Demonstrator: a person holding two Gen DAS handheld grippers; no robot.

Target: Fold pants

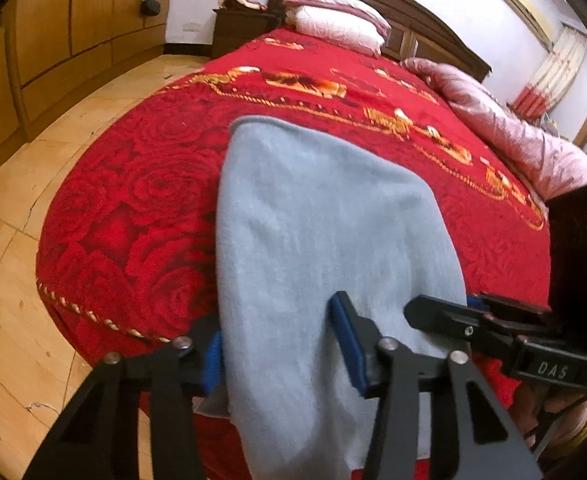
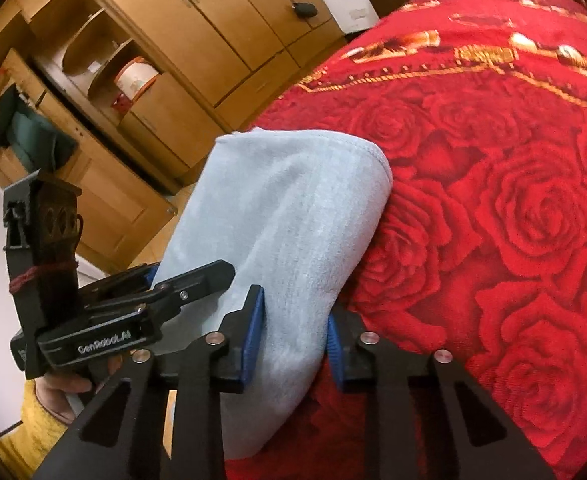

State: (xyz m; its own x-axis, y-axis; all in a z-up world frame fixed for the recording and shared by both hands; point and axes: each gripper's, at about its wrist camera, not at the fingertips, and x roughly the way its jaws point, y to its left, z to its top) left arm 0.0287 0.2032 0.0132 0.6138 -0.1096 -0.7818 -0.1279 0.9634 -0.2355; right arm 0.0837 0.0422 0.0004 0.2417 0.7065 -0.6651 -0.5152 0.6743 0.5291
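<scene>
Halfway folded: pants doubled at the bed edge, left gripper and right gripper spread, straddling cloth unclamped; final fold remaining.

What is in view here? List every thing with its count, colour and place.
pants: one, light blue, on the bedspread by the bed's near edge
bedspread: one, red with roses and gold trim, covering the bed
pillows: two, white and pink, stacked at the headboard
headboard: one, dark wood, far end of the bed
quilt: one, pink, bunched along the bed's far side
nightstand: one, dark wood, beside the pillows
wardrobe: one, light wood, along the wall
floor: tan tiles, beside the bed
left gripper: black, blue pads, fingers apart astride the pants
right gripper: black, blue pads, fingers either side of the pants
hand: one, yellow sleeve, holding the left gripper
</scene>
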